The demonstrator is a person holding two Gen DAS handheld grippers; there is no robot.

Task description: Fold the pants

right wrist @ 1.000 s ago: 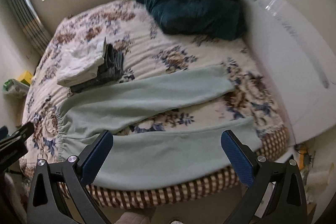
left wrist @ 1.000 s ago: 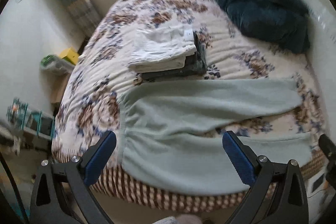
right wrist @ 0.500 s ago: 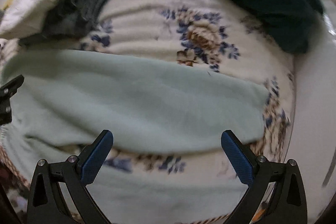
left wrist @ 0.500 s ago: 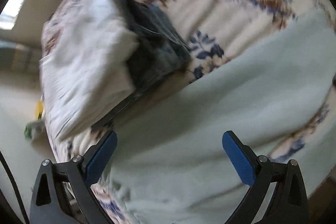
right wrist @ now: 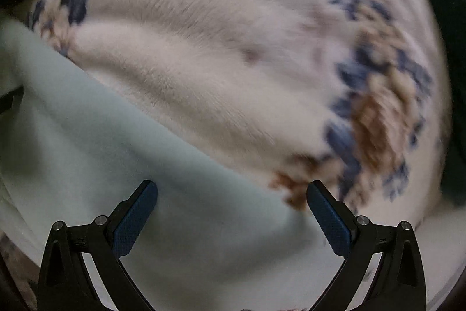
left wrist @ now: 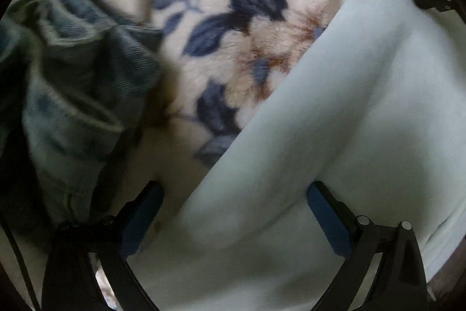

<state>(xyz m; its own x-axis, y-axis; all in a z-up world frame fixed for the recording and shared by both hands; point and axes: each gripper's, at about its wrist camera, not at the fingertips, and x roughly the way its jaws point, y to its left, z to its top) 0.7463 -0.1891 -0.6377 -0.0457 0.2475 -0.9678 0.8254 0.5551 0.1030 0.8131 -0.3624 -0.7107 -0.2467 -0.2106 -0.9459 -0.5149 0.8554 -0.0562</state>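
Both tongs wide, gripping nothing. Left gripper (left wrist: pixel 234 204) sits low over the pale green pants (left wrist: pixel 335 136) — these fill the right and lower frame, edge running diagonally across the floral blanket (left wrist: pixel 233 28). Dark folded garment (left wrist: pixel 72 77) at left. Right gripper (right wrist: pixel 232 201) — pants (right wrist: pixel 116 150) lower left, blanket (right wrist: pixel 218 48) above.

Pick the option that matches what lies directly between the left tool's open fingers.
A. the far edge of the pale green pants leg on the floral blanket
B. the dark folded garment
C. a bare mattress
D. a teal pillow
A: the left tool stands open over the edge of the pale green pants, where they meet the floral blanket; the dark folded garment lies off to its left.
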